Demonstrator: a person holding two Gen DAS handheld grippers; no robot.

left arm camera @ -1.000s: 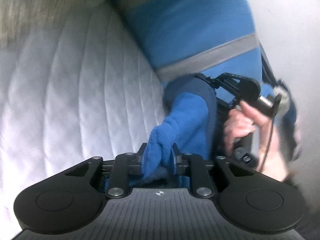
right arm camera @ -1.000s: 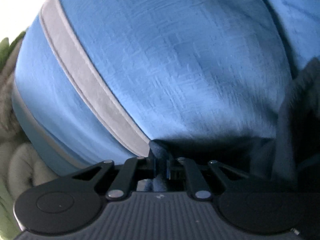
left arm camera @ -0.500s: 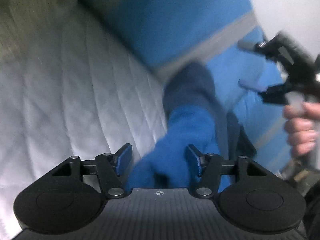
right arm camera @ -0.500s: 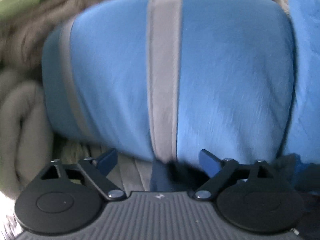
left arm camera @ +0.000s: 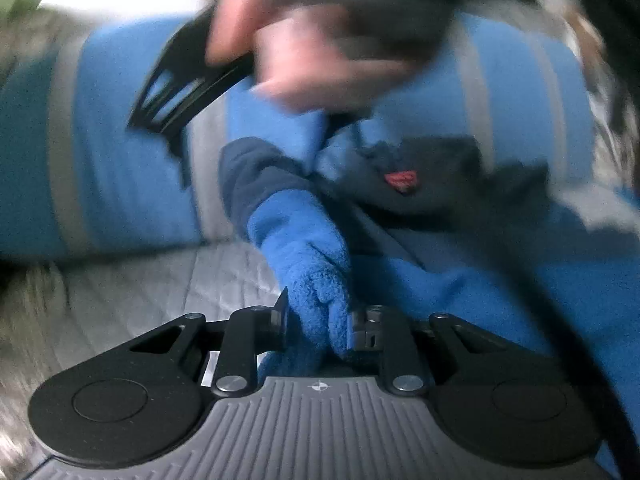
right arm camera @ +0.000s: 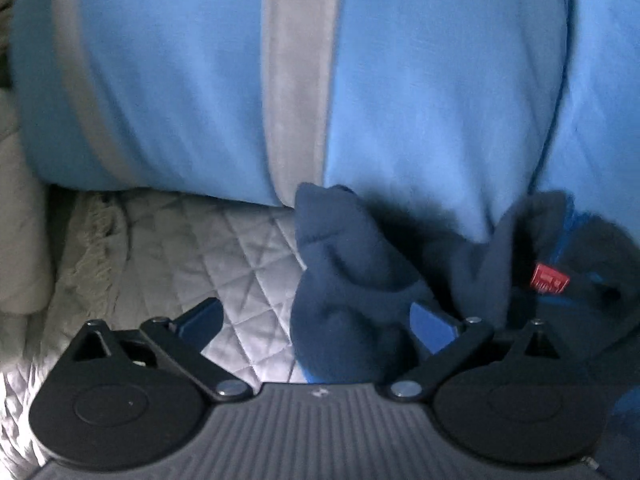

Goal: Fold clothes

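Observation:
A fleece garment lies on the bed, bright blue (left arm camera: 304, 248) with navy parts (right arm camera: 344, 280) and a small red tag (right arm camera: 550, 278). My left gripper (left arm camera: 318, 320) is closing, and its pads press a bright blue fold of the fleece from both sides. My right gripper (right arm camera: 318, 320) is opening to its widest. A navy bunch of the garment stands between its fingers, and the pads do not squeeze it. In the left wrist view a blurred hand (left arm camera: 312, 60) holds the right gripper's black frame above the garment.
A big light-blue rolled blanket with grey stripes (right arm camera: 180, 80) lies right behind the garment. Under everything is a quilted pale bedspread (right arm camera: 240, 272). A beige fringed throw (right arm camera: 20, 220) is bunched at the left edge.
The right gripper let go of the navy fabric and spread wide. The left gripper opened, then closed again on the bright blue fleece, and its view rolled and swung toward the rolled blanket.

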